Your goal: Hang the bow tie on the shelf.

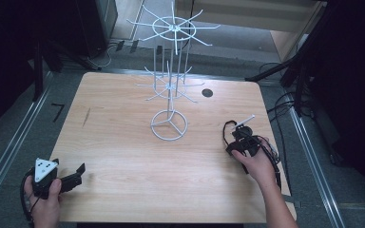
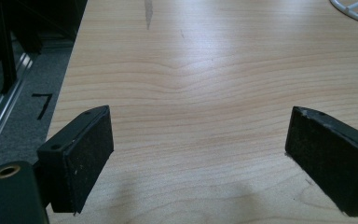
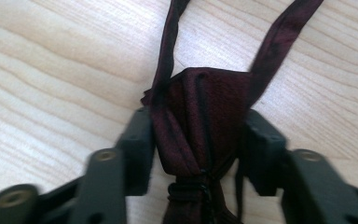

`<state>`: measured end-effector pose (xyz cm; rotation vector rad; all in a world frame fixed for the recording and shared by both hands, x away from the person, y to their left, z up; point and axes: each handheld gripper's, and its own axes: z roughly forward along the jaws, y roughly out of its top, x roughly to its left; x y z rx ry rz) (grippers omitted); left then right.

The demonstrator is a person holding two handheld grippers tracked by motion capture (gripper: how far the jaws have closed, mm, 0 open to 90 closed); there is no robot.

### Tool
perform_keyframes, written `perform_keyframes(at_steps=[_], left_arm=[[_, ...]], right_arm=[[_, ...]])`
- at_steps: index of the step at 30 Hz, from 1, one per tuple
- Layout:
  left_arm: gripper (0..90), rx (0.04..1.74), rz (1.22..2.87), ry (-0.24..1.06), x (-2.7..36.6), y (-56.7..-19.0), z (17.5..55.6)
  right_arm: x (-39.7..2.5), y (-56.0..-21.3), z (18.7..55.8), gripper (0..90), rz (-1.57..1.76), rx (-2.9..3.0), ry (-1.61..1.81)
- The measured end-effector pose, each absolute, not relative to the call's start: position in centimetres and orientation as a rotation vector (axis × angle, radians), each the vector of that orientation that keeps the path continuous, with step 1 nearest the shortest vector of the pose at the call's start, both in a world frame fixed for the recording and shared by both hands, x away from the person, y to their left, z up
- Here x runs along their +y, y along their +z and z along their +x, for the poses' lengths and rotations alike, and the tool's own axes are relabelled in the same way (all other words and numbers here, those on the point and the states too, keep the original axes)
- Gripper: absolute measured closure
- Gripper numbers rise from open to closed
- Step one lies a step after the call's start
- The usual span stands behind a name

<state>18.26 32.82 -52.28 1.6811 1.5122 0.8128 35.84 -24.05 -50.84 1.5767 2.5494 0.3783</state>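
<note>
A dark red fabric tie (image 3: 205,98) with two thin straps running away from it lies on the wooden table (image 1: 123,152). My right gripper (image 3: 200,135) is shut on its bunched middle, one jaw on each side. In the high view that right gripper (image 1: 240,141) sits near the table's right edge, with a dark strap loop (image 1: 225,132) at its left. A white wire display rack (image 1: 171,85) with spoked arms stands at the table's far middle. My left gripper (image 1: 78,174) rests at the front left corner, and its jaws (image 2: 200,121) stand wide open over bare wood.
A thin white rod (image 1: 245,119) pokes out just beyond the right gripper; what it belongs to is unclear. A small black hole (image 1: 207,92) marks the table right of the rack. The rack's base ring (image 2: 354,11) shows far ahead of the left gripper. Dark stands flank the table.
</note>
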Motion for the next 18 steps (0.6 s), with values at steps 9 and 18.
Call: perform_keyframes(at_steps=[9, 18], left_arm=[[8.4, 1.513, 1.681, 0.811, 32.8, -52.3, 18.3], [8.4, 1.514, 1.681, 0.813, 32.8, -52.3, 18.3]], right_arm=[[-23.4, -50.8, 34.7, 80.3, 1.449, 2.558, 0.388], [-23.4, -50.1, 33.8, 82.6, 1.401, 2.452, 0.454]])
